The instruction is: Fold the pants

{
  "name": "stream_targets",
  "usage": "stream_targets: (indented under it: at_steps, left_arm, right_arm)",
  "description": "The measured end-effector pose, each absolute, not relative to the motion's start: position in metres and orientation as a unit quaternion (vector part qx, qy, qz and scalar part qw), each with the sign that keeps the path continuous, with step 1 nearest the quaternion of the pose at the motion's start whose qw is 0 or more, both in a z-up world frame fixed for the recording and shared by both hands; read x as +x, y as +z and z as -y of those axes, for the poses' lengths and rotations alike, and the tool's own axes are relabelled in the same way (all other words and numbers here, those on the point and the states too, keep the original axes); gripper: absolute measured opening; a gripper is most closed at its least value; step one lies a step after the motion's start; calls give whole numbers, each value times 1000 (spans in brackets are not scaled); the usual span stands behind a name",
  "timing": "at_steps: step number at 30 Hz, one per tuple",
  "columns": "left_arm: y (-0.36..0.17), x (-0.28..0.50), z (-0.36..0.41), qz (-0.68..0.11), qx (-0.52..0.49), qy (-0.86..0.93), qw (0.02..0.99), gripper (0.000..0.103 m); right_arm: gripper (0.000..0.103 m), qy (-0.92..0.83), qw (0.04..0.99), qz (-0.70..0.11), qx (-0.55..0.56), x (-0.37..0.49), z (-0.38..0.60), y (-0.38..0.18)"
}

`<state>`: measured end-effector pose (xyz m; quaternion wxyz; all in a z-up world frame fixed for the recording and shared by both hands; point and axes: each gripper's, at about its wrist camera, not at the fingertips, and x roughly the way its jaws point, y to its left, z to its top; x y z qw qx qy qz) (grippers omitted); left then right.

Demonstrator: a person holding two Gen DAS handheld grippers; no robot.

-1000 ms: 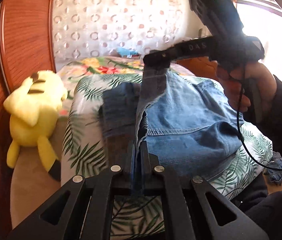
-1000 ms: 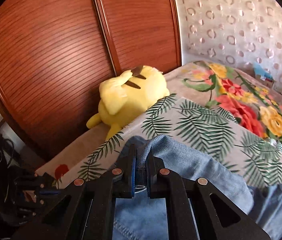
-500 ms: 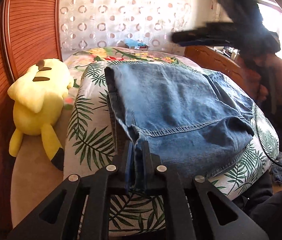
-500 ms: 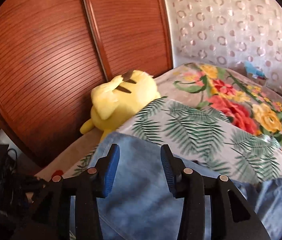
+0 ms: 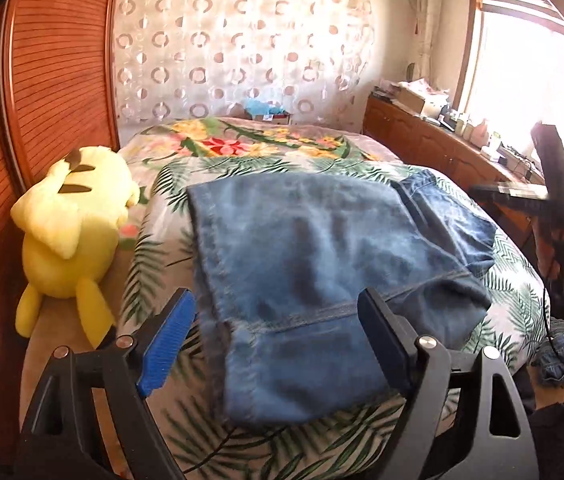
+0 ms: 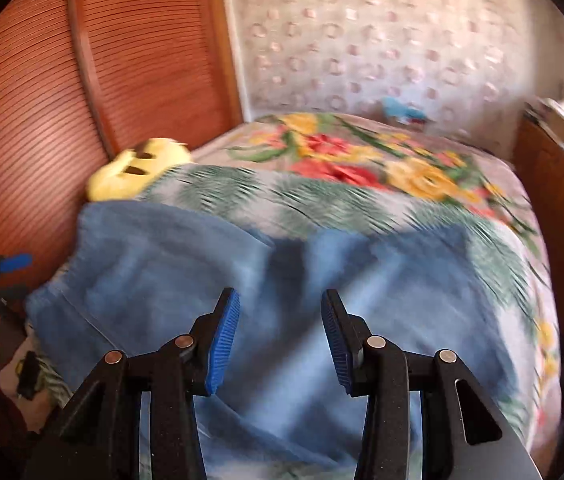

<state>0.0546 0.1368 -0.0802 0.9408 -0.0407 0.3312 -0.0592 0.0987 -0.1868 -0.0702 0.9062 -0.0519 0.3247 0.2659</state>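
We see the right wrist view smeared by motion: the yellow plush toy (image 6: pixel 138 168) blurs behind the folded blue denim pants (image 6: pixel 210 280), and clutter on the brown wooden sideboard (image 5: pixel 433 136) is too small to identify.

pants (image 5: pixel 313 256) on bed (image 5: pixel 266 148), plush toy (image 5: pixel 70 232) left

Pants (image 5: pixel 321 256): blue denim, folded into a flat layered rectangle, lying atop the leaf-print bedcover (image 5: pixel 154 264), hem edge nearest.

soft faded denim pants (image 5: pixel 321 248), ribbed glossy wooden doors (image 5: pixel 62 60), fuzzy plush toy (image 5: pixel 70 224)
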Motion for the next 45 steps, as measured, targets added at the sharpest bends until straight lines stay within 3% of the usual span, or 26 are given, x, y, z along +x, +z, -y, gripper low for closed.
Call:
stream_targets:
  at_steps: [8, 12, 28, 32, 39, 45]
  left_arm:
    - [-86, 79, -86, -343, -25, -101, 934, 84]
    - [-92, 89, -63, -353, -13, -119, 928, 84]
    - [-106, 97, -39, -375, -7, -130, 918, 84]
    - [-108, 97, -38, -377, -10, -129, 917, 84]
    - [-106, 94, -35, -373, -10, -135, 918, 84]
    - [-103, 93, -32, -371, -8, -140, 918, 84]
  right_arm:
    - [45, 179, 919, -349, -31, 74, 260, -96]
    - [54, 133, 926, -354, -25, 74, 282, -105]
    - [54, 73, 915, -395, 47, 143, 296, -122]
    - [18, 72, 918, -388, 29, 141, 289, -125]
    - [14, 75, 938, -335, 44, 102, 324, -108]
    - [14, 79, 936, -336, 66, 69, 356, -110]
